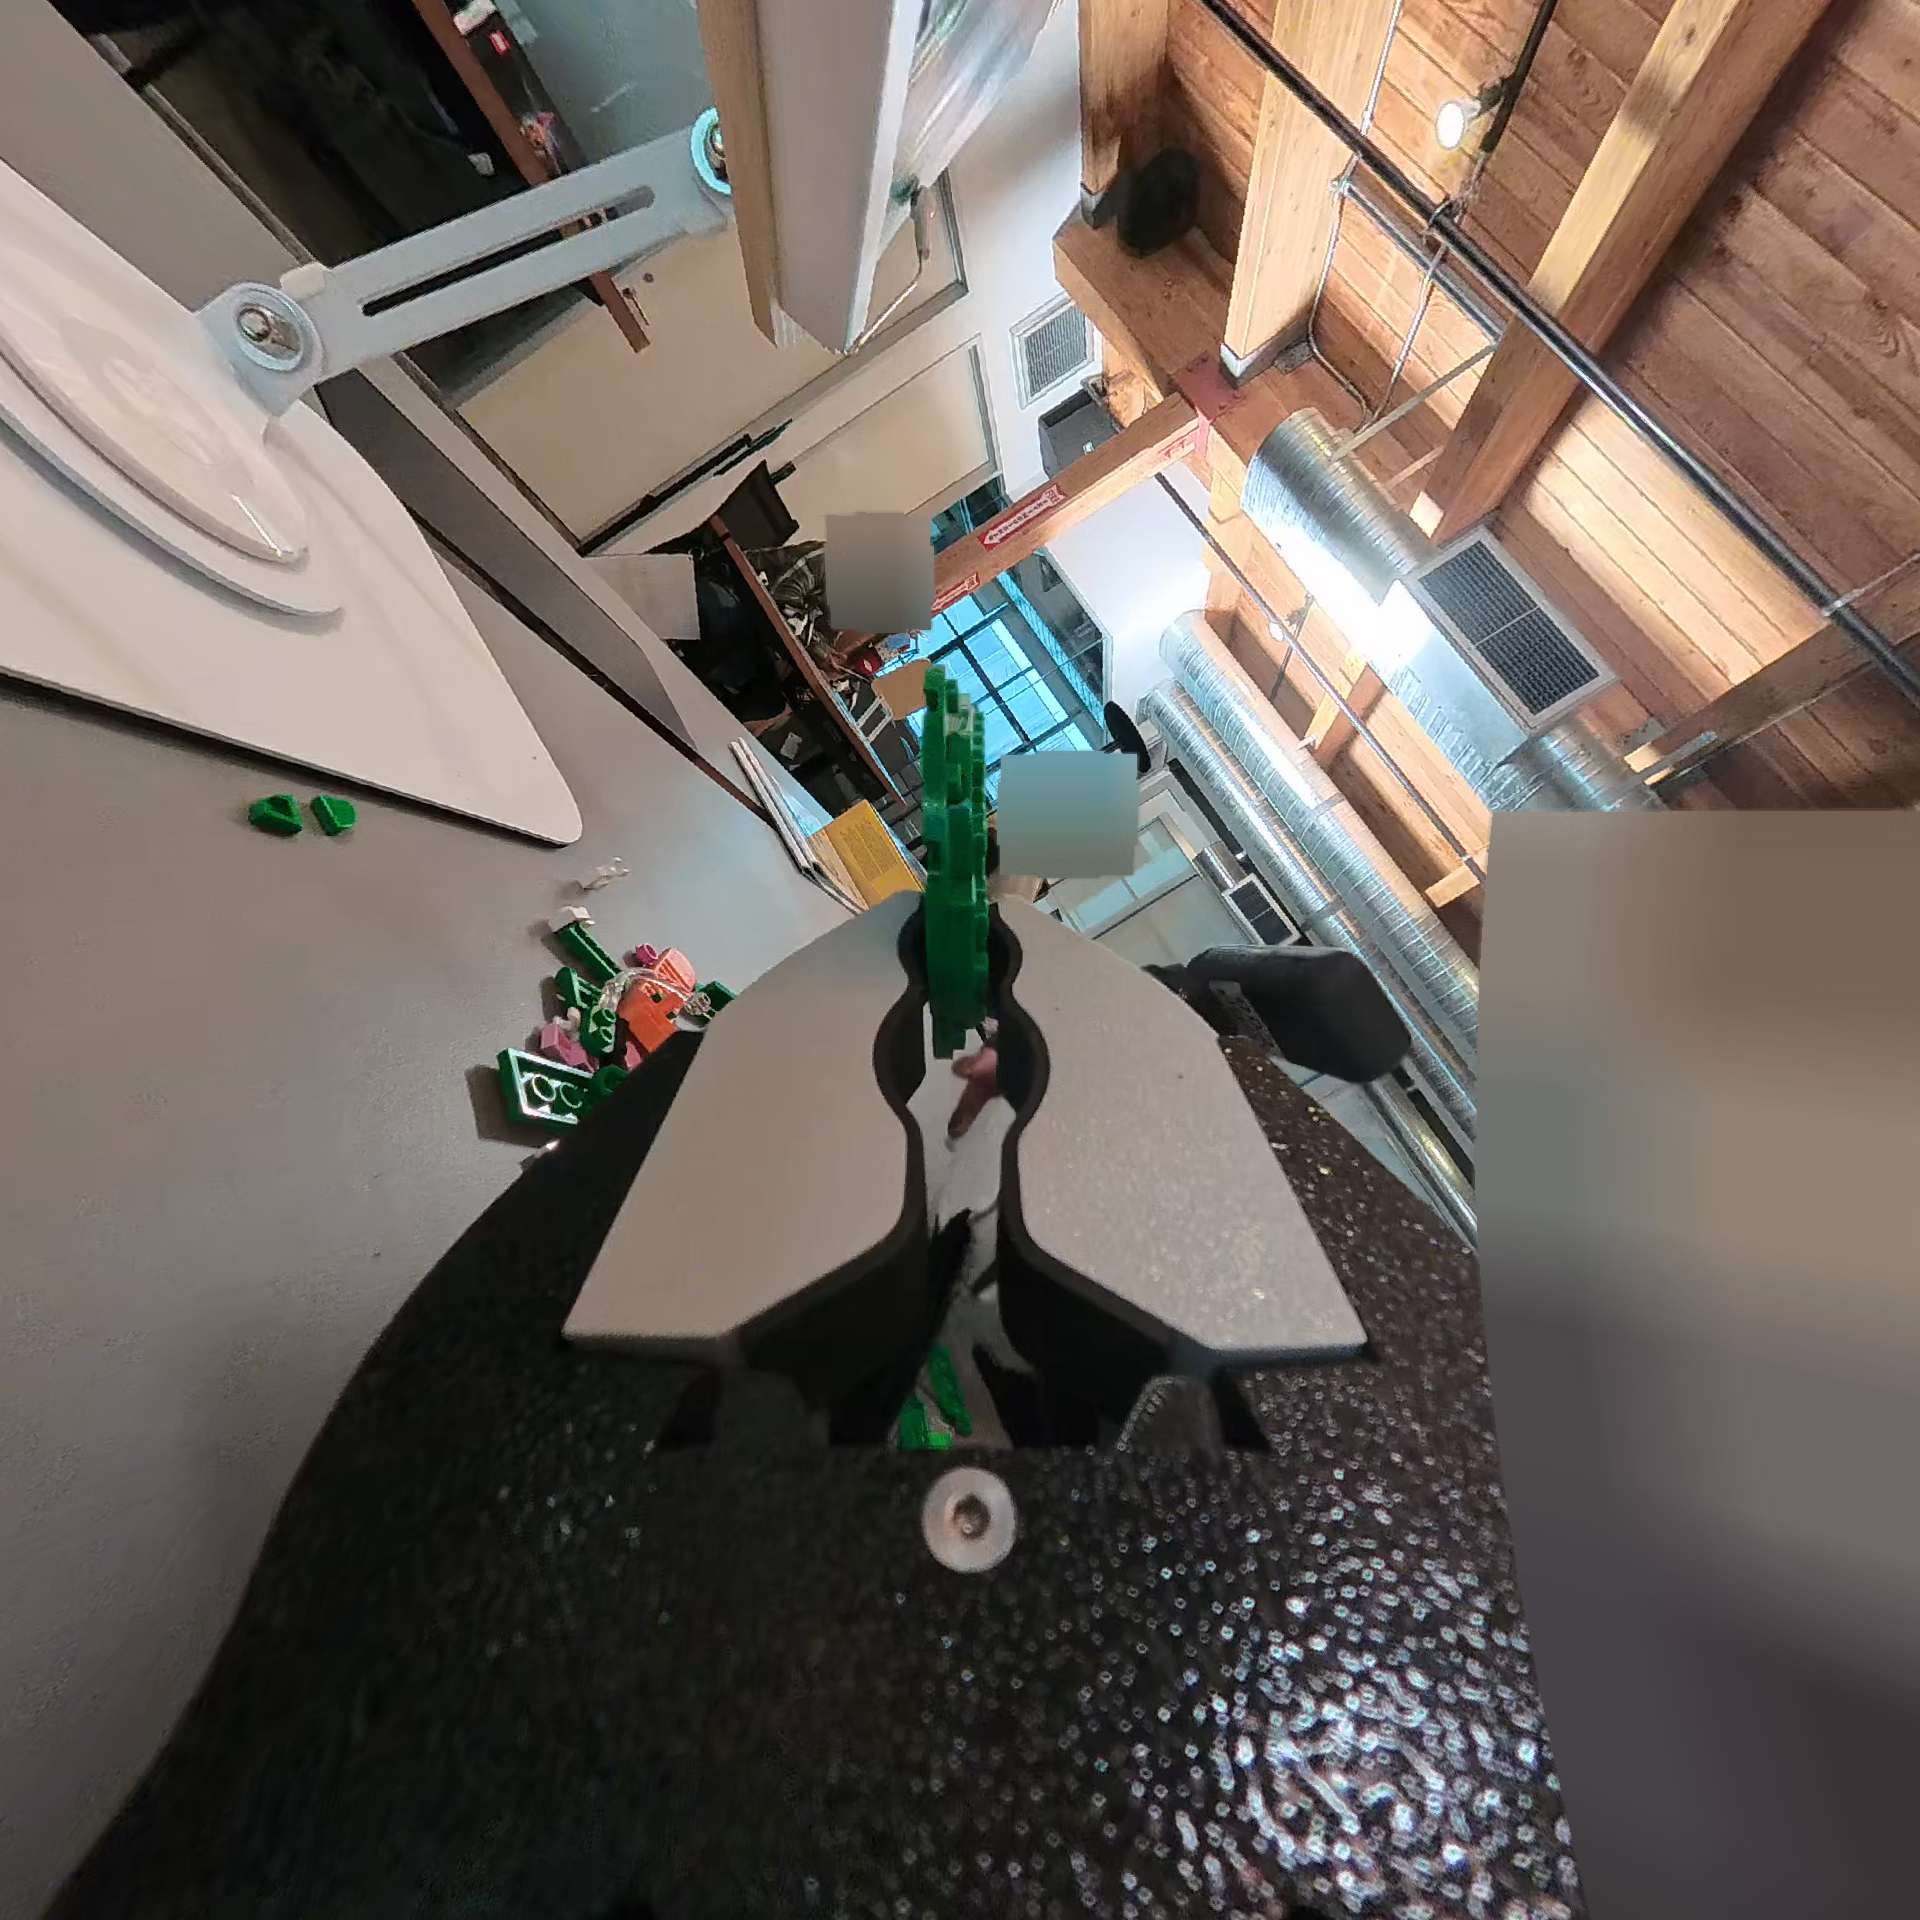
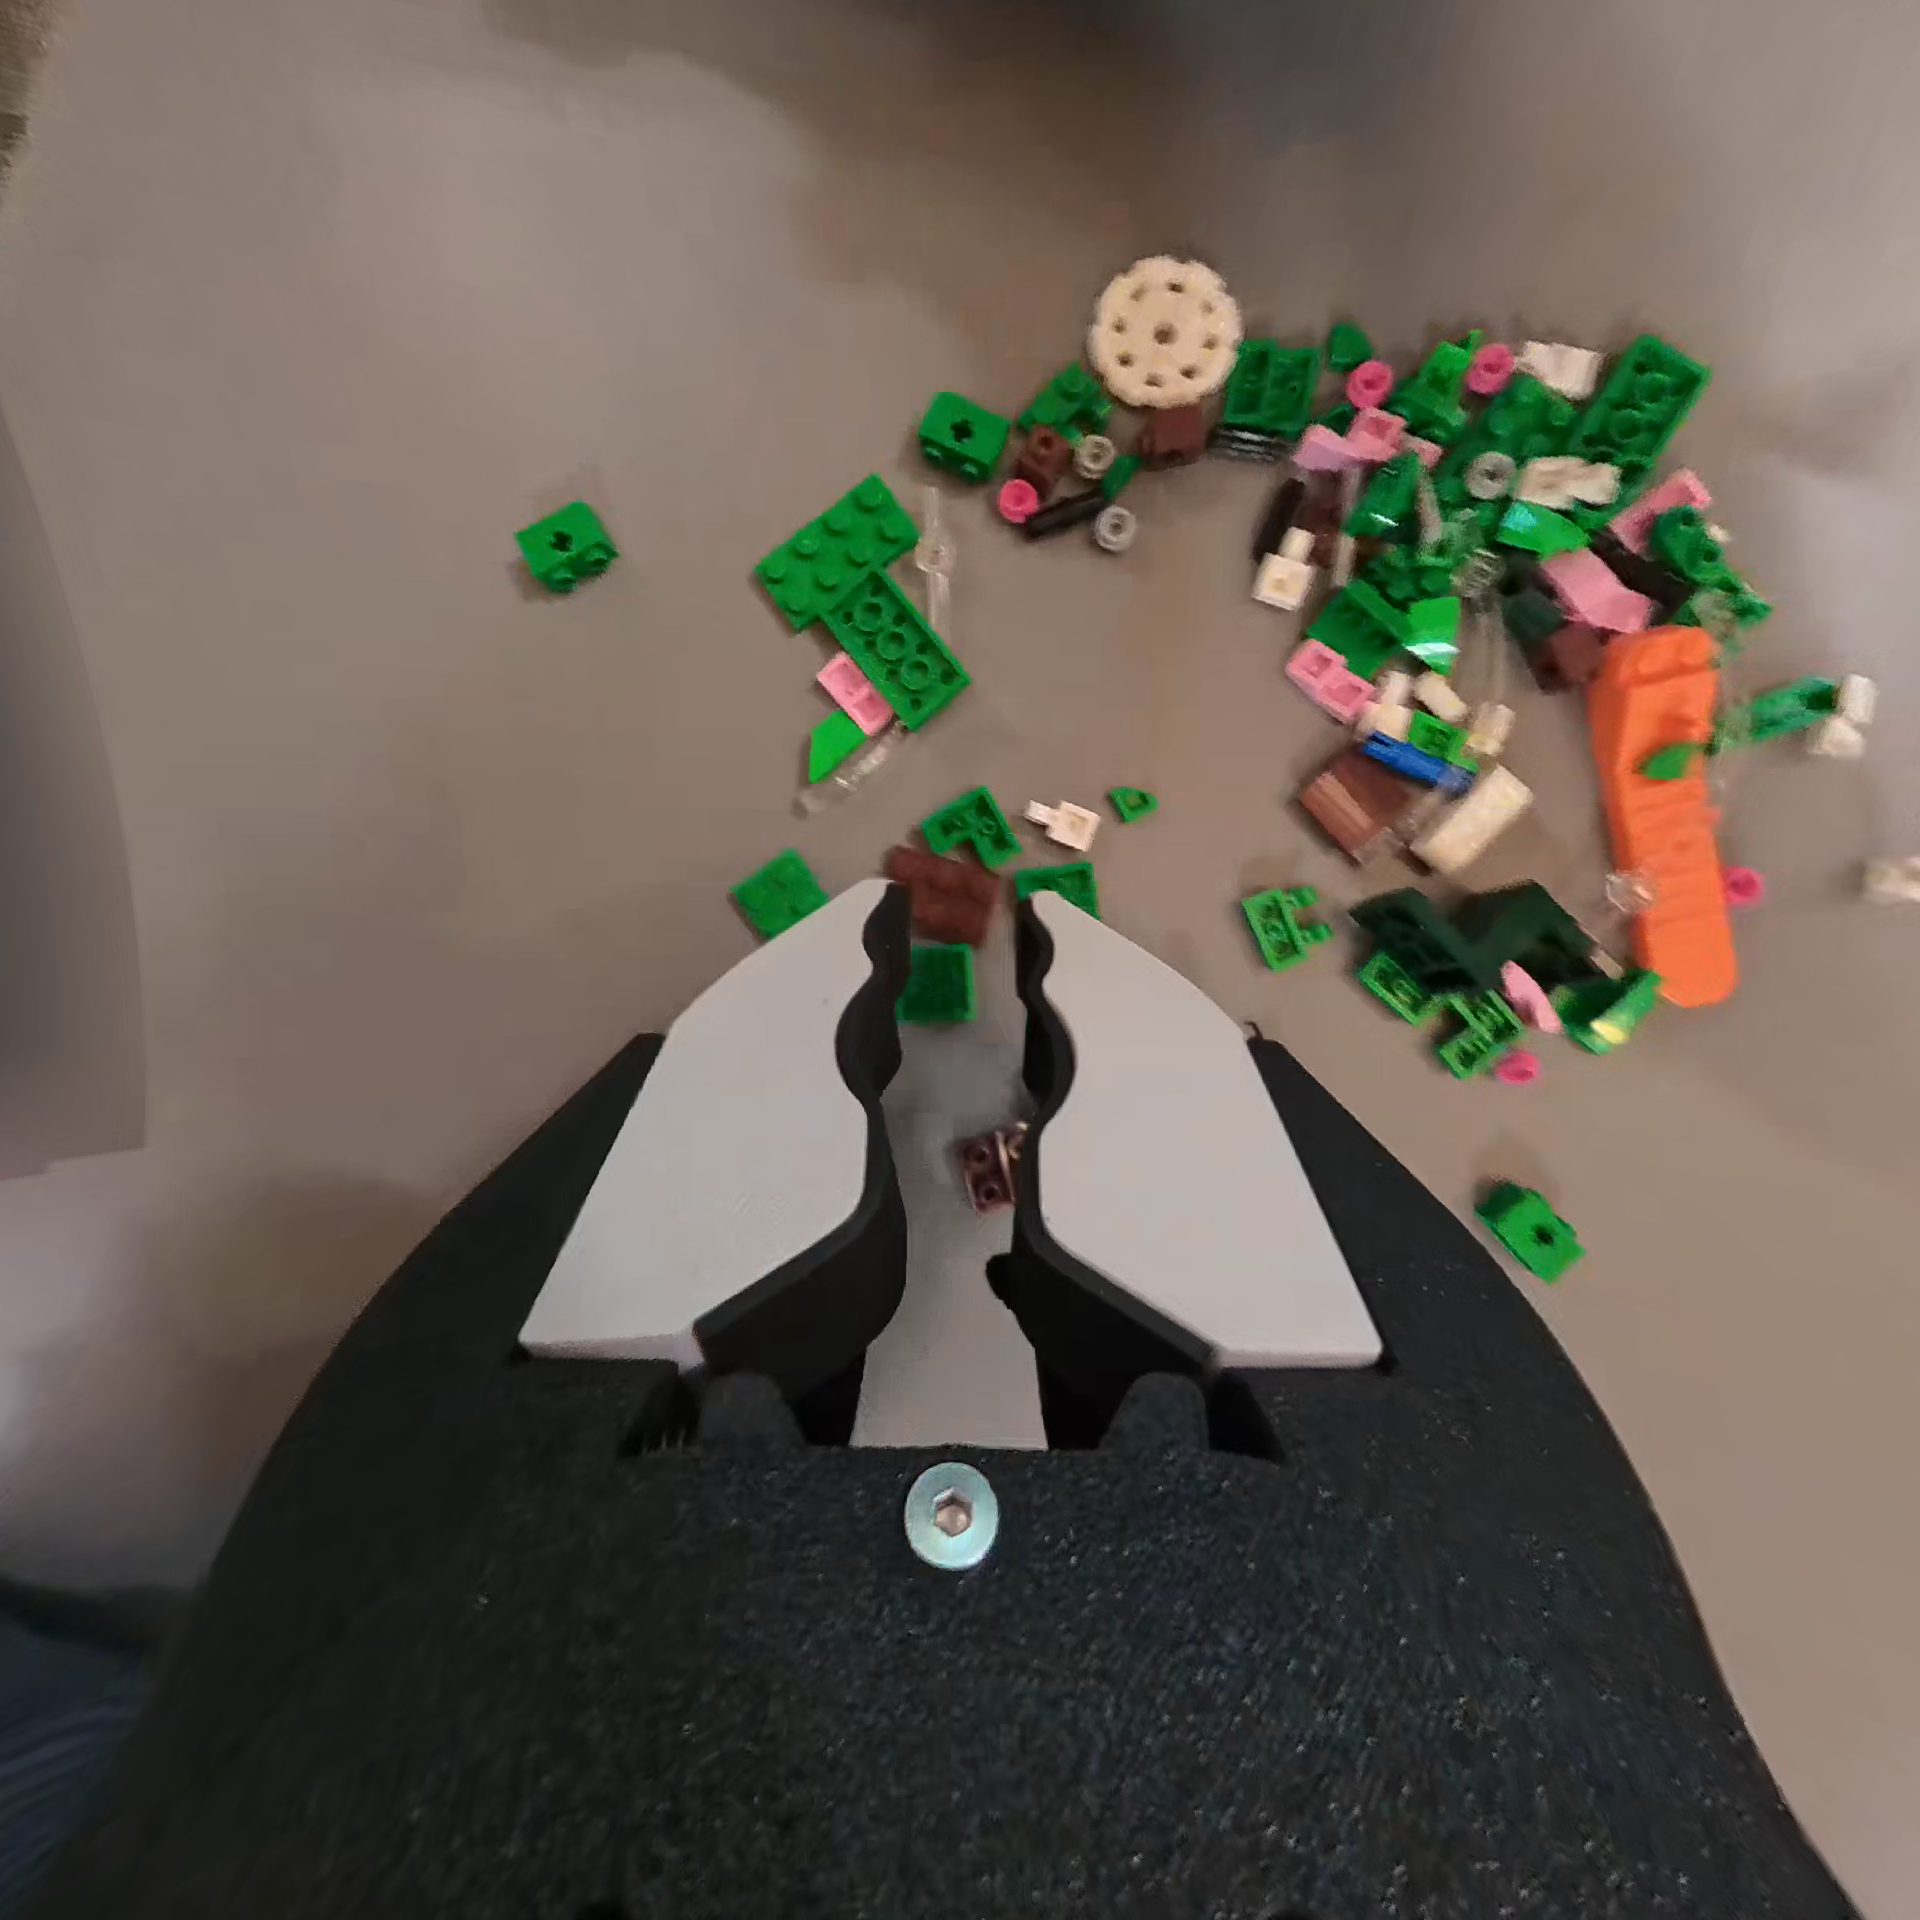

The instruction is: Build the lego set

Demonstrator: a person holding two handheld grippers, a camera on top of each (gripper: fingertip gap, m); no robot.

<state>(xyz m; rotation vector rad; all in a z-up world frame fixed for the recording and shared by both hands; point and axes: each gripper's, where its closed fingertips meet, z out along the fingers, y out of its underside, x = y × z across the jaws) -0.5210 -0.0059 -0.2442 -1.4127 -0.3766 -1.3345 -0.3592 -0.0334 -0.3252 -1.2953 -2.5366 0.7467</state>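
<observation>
My left gripper [image 1: 961,914] is shut on a green lego assembly [image 1: 951,790] of stacked plates. It holds the assembly edge-on, lifted off the grey table [image 1: 260,1039]. My right gripper [image 2: 958,899] is open, its jaws a brick's width apart, low over loose bricks on the table [image 2: 416,520]. A brown plate [image 2: 940,894] lies right at its fingertips and a green square plate [image 2: 935,985] shows between the fingers. I cannot tell whether the fingers touch the brown plate. A small brown piece [image 2: 989,1172] lies under the gripper.
Several loose green, pink, white and brown bricks spread ahead and to the right, with an orange brick separator [image 2: 1662,810] and a round cream plate [image 2: 1166,330]. Joined green plates [image 2: 862,603] lie ahead. A white monitor stand base [image 1: 208,582] and booklets [image 1: 831,831] sit on the table. The grippers' ends are close to 20 cm from one another. The small brown piece [image 2: 989,1172] is about 6 cm from my right fingertips.
</observation>
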